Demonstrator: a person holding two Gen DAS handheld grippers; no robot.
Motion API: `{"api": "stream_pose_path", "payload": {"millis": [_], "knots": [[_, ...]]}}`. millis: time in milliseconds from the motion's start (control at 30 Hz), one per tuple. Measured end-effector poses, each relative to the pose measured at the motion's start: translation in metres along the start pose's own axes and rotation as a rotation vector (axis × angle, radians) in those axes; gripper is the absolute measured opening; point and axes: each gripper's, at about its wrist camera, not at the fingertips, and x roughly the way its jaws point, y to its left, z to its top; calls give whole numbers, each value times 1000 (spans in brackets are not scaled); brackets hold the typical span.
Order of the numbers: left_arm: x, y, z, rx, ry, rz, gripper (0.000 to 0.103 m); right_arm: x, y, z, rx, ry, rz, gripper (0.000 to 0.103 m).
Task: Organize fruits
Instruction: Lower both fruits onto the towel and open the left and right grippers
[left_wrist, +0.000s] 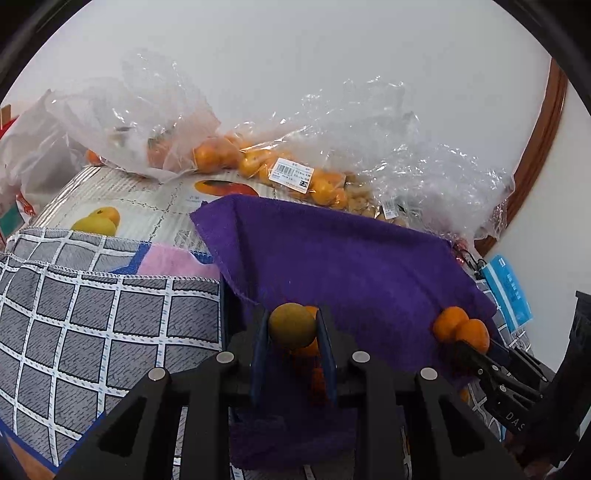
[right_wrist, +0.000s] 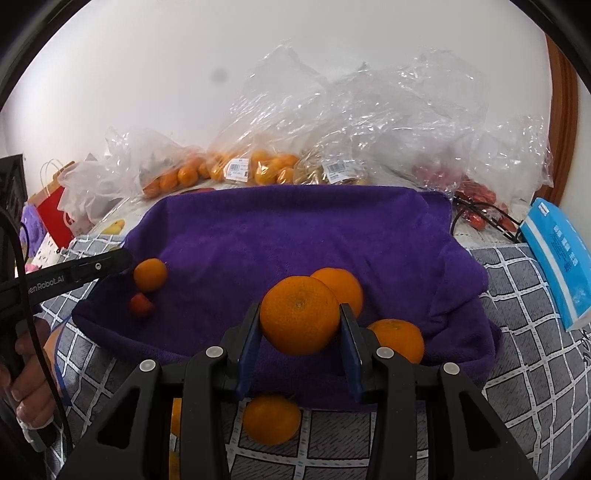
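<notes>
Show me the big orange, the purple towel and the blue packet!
Big orange (right_wrist: 300, 314), right wrist view, middle of its peel.
Purple towel (right_wrist: 295, 236), right wrist view, bare middle.
Blue packet (right_wrist: 561, 258), right wrist view, printed face.

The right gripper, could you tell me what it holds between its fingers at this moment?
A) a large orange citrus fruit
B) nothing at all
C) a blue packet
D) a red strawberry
A: in the right wrist view the right gripper has its blue pads pressed on either side of a large orange citrus fruit, held above the purple towel.
</notes>
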Motion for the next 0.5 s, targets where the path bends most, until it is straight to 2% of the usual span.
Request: {"api": "stream_pose_path", "payload": {"millis": [300, 500], "knots": [[4, -6, -1, 26, 27, 7, 25, 7, 3, -2, -16, 42, 8, 40], [3, -6, 0, 19, 26, -21, 25, 10, 4, -3, -21, 53, 7, 40]]}}
